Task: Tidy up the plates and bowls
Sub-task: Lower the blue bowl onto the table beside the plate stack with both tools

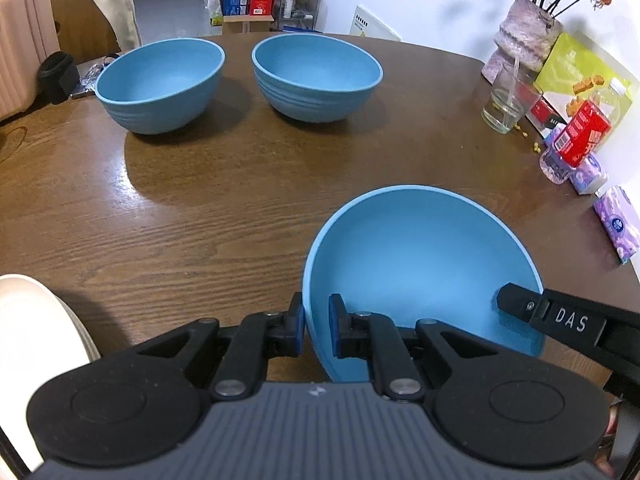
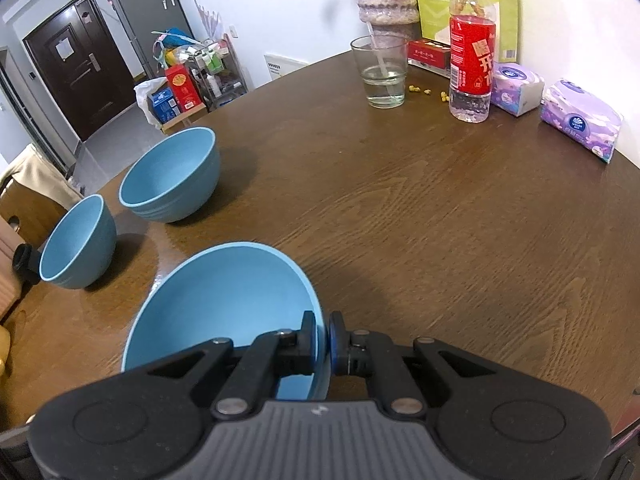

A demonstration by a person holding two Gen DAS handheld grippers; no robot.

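Observation:
Both grippers hold one blue bowl [image 1: 420, 264] near the front of the brown wooden table [image 1: 200, 200]. My left gripper [image 1: 316, 320] is shut on its left rim, one pad inside the wall and one outside. My right gripper [image 2: 323, 336] is shut on the right rim of the same bowl [image 2: 224, 304]; its black finger [image 1: 520, 304] shows in the left wrist view. The bowl is tilted; whether it touches the table is unclear. Two more blue bowls [image 1: 160, 84] [image 1: 316, 76] stand upright side by side at the far left [image 2: 76, 240] [image 2: 172, 176].
Along the table's right side stand a drinking glass [image 2: 384, 76], a red-labelled bottle [image 2: 472, 52], two purple tissue packs [image 2: 516, 88] [image 2: 580, 120], a vase [image 1: 524, 36] and a green bag. A pale rounded object [image 1: 36, 320] lies at the near left edge.

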